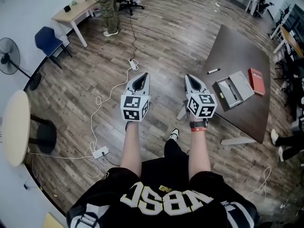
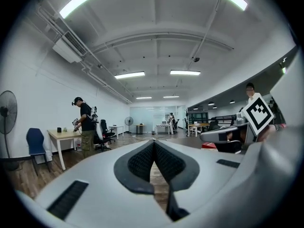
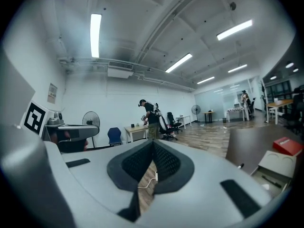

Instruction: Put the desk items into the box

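Our two forearms filled the bottom of the head view, each ending in a grey gripper held above the plank floor [image 1: 161, 37]. The left gripper [image 1: 141, 76] had its tongs pressed together on nothing. Its own view showed the ribbed pads [image 2: 142, 161] meeting at the tip, with only floor in the slit beneath. The right gripper [image 1: 190, 78] was likewise closed and empty, its pads [image 3: 165, 161] touching at the tip in its own view.

The grey box [image 1: 243, 85] lay open on the dark brown table [image 1: 237, 46], to the right of the right gripper and apart from it. A pen [image 1: 231, 90] lay in the box's left half. A marker [image 1: 213, 71] lay on the table left of the box, clear of it. A red notebook [image 1: 257, 81] sat just beside the box's right edge; we could not tell whether they touched. The right gripper view showed the same notebook [image 3: 287, 146] beyond the box [image 3: 278, 164].

Farther out, a white cable ran across the floor to a power strip [image 1: 100, 152]. A round cream tabletop [image 1: 14, 127] stood at the left edge, with a standing fan [image 1: 8, 56] and a blue chair [image 1: 47, 39] beyond it. A person [image 1: 108, 8] stood by a light wooden desk [image 1: 71, 13].
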### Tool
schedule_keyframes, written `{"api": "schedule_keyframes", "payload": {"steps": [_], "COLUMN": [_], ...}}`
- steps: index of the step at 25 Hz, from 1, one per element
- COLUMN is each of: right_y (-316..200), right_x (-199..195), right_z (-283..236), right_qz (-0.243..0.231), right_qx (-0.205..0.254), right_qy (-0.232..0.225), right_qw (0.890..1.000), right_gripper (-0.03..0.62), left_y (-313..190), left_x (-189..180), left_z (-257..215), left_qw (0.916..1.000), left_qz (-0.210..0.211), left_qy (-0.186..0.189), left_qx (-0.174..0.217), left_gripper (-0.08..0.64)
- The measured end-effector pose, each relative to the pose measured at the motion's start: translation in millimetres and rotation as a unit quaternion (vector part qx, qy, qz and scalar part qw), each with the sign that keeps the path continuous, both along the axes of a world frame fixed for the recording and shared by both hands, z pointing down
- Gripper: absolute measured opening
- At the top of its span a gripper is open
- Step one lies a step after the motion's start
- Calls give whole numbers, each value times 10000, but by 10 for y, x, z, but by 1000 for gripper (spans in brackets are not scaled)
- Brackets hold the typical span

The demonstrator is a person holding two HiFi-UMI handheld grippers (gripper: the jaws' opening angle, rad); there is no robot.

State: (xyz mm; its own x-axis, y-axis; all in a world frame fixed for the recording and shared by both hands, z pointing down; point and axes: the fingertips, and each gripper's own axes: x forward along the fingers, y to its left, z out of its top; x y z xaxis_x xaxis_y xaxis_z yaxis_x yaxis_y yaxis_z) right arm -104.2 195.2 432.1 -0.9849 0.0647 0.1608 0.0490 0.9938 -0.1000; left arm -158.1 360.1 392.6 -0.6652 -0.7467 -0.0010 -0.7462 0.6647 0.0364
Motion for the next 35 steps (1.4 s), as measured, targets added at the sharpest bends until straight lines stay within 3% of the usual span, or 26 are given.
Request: {"api": "schedule_keyframes", "payload": {"steps": [11,18,26,35], "right_y": [-1896,-2997,-3800,-4639], "right_x": [-658,-609,-362,-56], "right_z": [349,428,525,480], "right_qz": [806,1483,2276,3474], "right_qx": [-461,-632,-640,-733], "right_qy": [395,393,430,369], "right_qw": [9949,9861,9707,9341], "right_gripper": [8,8,9,9], "left_y": [-2223,-3418,-4540,-5703], "left_x": [-736,-832,-667,-535], "left_z": [168,258,473,450], "left_qw": [9914,9792,9511,8942], "left_qz": [1174,1907,2974,4393], "left_qy": [213,300,379,322], "left_qx": [-537,-623,-749,-804], "left_gripper": [14,14,14,14]}}
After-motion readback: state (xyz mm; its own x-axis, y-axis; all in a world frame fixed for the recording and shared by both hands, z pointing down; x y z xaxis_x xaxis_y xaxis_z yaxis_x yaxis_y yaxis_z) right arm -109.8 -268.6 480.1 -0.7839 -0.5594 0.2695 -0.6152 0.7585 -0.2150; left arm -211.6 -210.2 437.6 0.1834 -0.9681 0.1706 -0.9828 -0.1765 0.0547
